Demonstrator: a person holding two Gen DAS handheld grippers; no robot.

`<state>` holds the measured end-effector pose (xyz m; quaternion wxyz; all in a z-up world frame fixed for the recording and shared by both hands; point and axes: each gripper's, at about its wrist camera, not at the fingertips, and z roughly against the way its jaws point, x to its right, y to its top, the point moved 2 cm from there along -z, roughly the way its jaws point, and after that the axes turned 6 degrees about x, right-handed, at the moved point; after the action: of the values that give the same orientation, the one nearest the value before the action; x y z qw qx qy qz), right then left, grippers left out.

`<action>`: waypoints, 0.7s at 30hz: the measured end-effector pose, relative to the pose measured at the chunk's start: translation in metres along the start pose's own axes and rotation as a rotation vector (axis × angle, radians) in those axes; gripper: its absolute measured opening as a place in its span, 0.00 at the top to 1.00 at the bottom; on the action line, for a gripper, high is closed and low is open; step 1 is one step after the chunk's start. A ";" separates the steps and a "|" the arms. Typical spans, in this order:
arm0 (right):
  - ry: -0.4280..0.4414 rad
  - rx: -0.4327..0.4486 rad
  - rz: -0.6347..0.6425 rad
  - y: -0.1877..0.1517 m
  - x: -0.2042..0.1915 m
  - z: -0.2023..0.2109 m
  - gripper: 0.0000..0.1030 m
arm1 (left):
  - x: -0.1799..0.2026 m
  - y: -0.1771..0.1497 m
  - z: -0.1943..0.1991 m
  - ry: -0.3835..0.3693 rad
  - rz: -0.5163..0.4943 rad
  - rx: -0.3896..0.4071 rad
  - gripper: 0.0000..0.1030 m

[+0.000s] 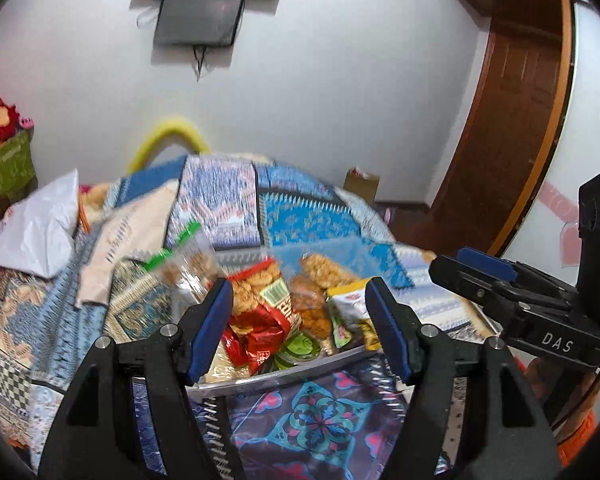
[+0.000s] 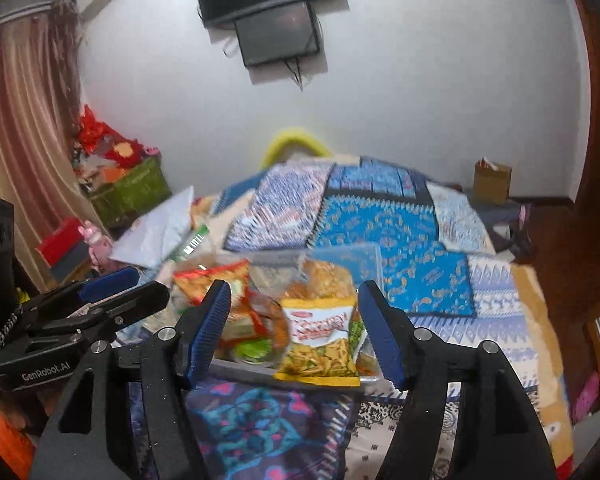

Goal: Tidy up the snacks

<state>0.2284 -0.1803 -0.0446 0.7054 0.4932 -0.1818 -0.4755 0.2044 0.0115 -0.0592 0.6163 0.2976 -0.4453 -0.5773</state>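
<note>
- Your left gripper (image 1: 298, 316) and right gripper (image 2: 294, 320): both agape, empty
- Snack packets (image 1: 268, 312) fill clear tray (image 1: 260, 378)
- Yellow packet (image 2: 320, 340) overhangs tray's near rim: light, crinkly, slippery; pinch its sealed edge

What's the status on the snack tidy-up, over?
Left gripper open, empty. Right gripper open, empty. Snack packets piled in clear bin; yellow packet overhangs front rim. Nothing blocking.

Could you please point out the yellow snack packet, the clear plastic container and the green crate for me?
yellow snack packet (image 2: 319, 342): right wrist view, middle of its front.
clear plastic container (image 2: 366, 258): right wrist view, far wall.
green crate (image 2: 134, 190): right wrist view, its side.
</note>
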 end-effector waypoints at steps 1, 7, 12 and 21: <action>0.005 0.018 0.003 0.003 -0.003 0.008 0.35 | 0.002 0.004 0.010 0.003 -0.004 0.019 0.34; 0.032 0.128 0.033 0.018 -0.026 0.063 0.30 | 0.016 0.020 0.077 0.047 -0.048 0.151 0.30; 0.023 0.215 0.063 0.022 -0.041 0.096 0.18 | 0.029 0.025 0.118 0.065 -0.085 0.238 0.08; -0.009 0.304 0.091 0.019 -0.056 0.128 0.00 | 0.031 0.023 0.152 0.096 -0.076 0.297 0.01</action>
<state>0.1177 -0.1984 0.0415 0.6425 0.5834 -0.2770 -0.4125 0.0775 0.0070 0.0324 0.5640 0.4294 -0.4842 -0.5129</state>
